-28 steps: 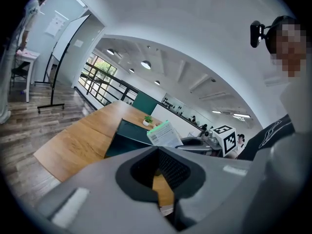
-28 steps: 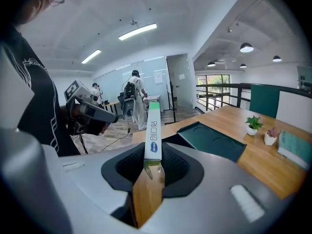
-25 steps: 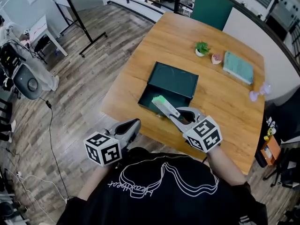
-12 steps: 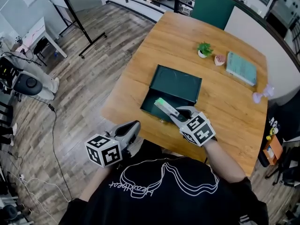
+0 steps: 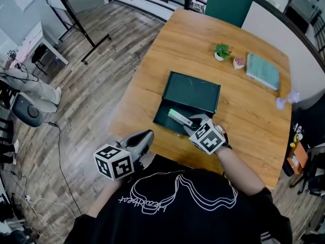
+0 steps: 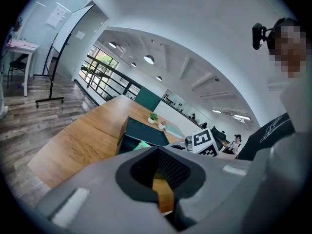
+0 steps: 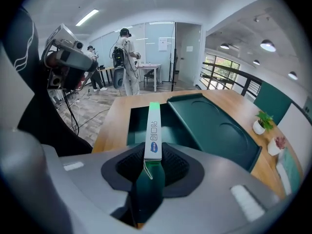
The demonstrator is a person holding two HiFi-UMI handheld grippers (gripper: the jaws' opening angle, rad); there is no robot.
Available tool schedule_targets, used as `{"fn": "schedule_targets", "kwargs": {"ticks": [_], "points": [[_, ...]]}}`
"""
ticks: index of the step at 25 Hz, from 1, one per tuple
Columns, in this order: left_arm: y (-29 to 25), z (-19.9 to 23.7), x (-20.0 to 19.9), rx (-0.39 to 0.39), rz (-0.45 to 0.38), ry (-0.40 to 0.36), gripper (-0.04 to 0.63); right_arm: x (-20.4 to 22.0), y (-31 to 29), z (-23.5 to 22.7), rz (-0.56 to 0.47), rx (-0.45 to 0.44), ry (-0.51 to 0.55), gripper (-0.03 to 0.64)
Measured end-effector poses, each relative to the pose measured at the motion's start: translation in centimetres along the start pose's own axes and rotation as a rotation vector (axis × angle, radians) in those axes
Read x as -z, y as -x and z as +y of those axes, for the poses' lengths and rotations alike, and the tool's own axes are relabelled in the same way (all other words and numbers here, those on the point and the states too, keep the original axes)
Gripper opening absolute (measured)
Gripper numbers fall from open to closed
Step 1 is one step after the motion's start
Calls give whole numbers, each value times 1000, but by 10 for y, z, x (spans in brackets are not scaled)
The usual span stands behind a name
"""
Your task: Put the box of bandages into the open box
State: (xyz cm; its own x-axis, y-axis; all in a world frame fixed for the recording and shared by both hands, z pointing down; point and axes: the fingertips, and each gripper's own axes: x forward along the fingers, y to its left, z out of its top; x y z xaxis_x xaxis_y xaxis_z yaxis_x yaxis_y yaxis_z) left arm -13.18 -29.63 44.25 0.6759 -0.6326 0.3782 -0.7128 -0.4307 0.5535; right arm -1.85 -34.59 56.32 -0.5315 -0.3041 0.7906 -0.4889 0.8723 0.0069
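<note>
The dark green open box (image 5: 167,112) lies on the wooden table (image 5: 244,111), its lid (image 5: 192,91) folded back flat. My right gripper (image 5: 189,124) is shut on the white-and-green box of bandages (image 5: 179,118), holding it edge-up over the box's open tray. In the right gripper view the bandage box (image 7: 153,131) juts forward from the jaws above the tray (image 7: 171,127), with the lid (image 7: 214,130) to the right. My left gripper (image 5: 143,137) hangs off the table's near-left edge; its jaws are closed with nothing in them.
At the table's far side stand a small potted plant (image 5: 220,52), a small pink item (image 5: 237,62) and a teal book (image 5: 262,71). A purple object (image 5: 286,101) sits at the right edge. Wooden floor, stands and a white table lie to the left.
My right gripper has carried the bandage box a little forward and left, further over the open tray. The left gripper has stayed where it was.
</note>
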Motion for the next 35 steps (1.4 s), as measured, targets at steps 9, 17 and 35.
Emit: {"fn": "schedule_targets", "kwargs": {"ticks": [9, 17, 35], "points": [[-3, 14, 1, 3, 18, 17, 2, 14, -15, -9, 83, 22, -33, 118], [-4, 20, -7, -6, -5, 19, 2, 14, -16, -8, 83, 15, -23, 120], [-8, -7, 7, 14, -14, 11, 2, -32, 66, 11, -348, -68, -247, 123]]}}
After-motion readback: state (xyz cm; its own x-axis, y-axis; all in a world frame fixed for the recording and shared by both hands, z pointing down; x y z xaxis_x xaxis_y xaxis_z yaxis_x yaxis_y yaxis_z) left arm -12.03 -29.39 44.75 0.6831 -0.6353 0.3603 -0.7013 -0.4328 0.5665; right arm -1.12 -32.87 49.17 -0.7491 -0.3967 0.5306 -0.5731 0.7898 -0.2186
